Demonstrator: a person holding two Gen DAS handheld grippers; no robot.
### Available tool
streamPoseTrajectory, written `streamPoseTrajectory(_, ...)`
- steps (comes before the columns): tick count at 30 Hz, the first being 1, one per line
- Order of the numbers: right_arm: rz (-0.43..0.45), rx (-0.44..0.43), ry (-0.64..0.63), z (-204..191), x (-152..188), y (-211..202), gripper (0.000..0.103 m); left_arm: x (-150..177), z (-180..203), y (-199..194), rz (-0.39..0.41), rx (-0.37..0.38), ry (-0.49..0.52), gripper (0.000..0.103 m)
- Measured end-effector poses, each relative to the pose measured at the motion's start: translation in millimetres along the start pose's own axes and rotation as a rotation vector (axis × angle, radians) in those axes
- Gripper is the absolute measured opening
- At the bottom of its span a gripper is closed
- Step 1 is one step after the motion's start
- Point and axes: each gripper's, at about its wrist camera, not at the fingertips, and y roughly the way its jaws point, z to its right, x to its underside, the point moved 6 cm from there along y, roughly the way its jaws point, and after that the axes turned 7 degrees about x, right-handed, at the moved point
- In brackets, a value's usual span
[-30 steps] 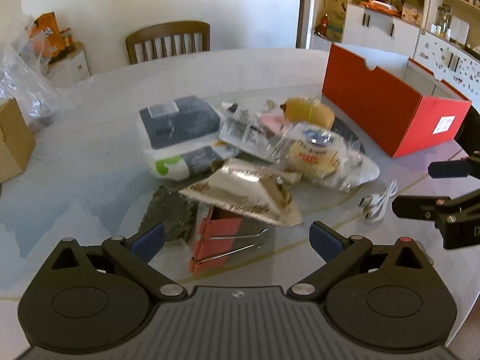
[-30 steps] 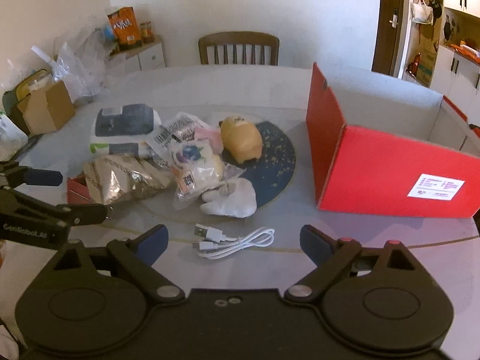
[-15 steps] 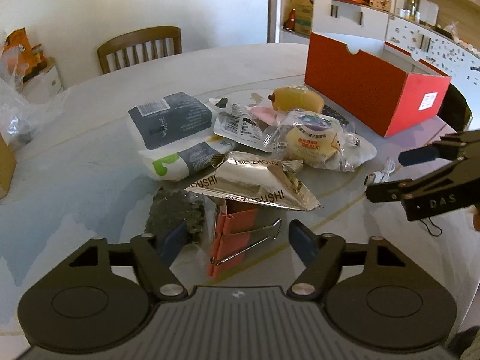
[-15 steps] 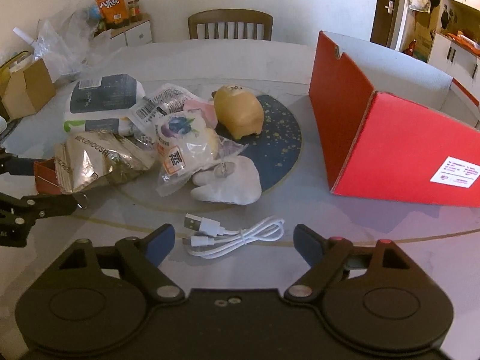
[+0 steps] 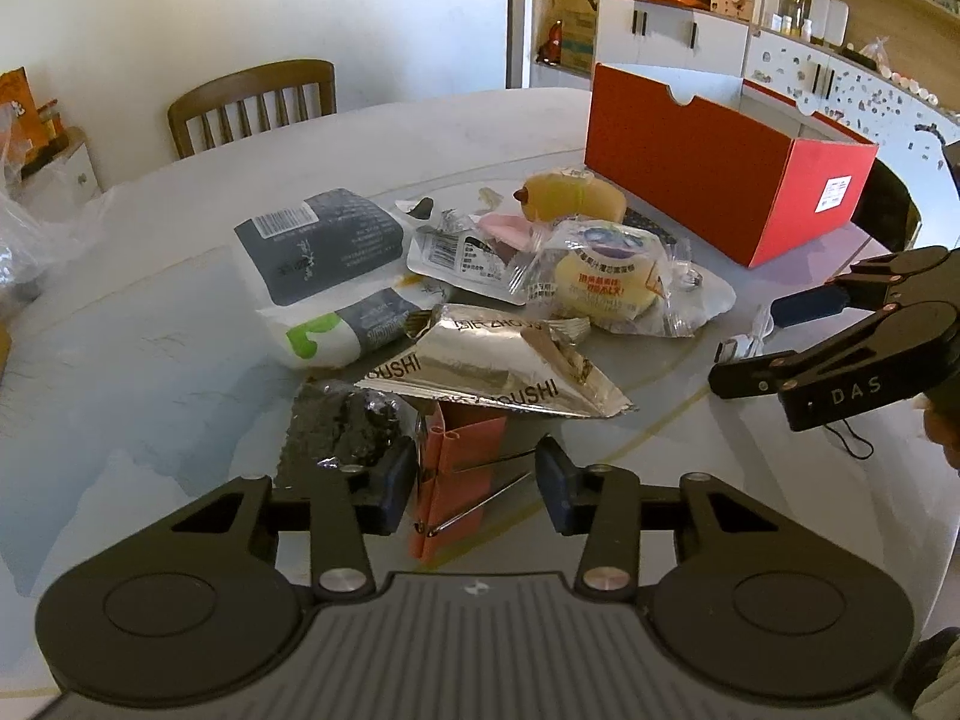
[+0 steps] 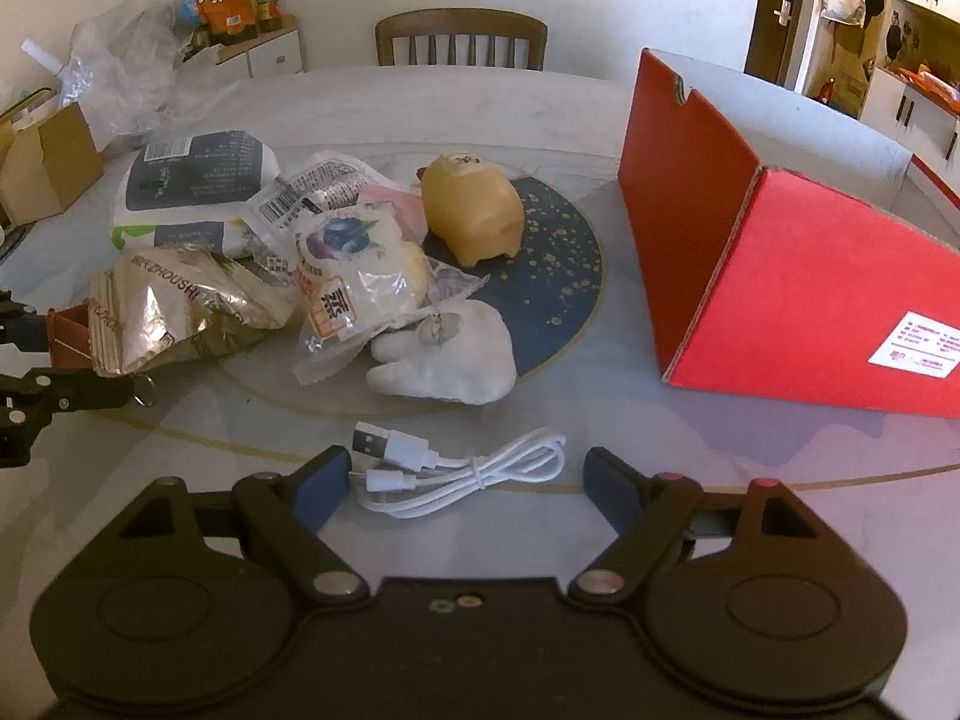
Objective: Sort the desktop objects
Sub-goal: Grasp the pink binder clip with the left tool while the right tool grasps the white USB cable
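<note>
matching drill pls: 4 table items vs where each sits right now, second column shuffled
1. binder clip
2. USB cable
3. foil pack
4. yellow toy

A. on the dark blue mat
B. between the left gripper fingers
C. lying over the clip's far end
D. between the right gripper fingers

Pairs: 1-B, 2-D, 3-C, 4-A

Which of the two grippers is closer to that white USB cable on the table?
Right. The right gripper is open with the white USB cable lying between its fingers. The left gripper is off to the side, around the orange binder clip.
</note>
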Motion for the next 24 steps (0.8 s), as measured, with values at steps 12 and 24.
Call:
streamPoseTrajectory(12, 0.002, -0.041, -0.016, -1.2, -0.4, -4.3, 0.075, -2.6, -1.0, -2.5, 0.01, -0.011, -0.013, 0.025)
streamPoseTrajectory(24, 0.01, -0.132, -0.044, 13.0, -4.6, -28.9, 0.073, -5.1, 14.2, -18.7, 0.006, -0.045, -0.079, 0.02)
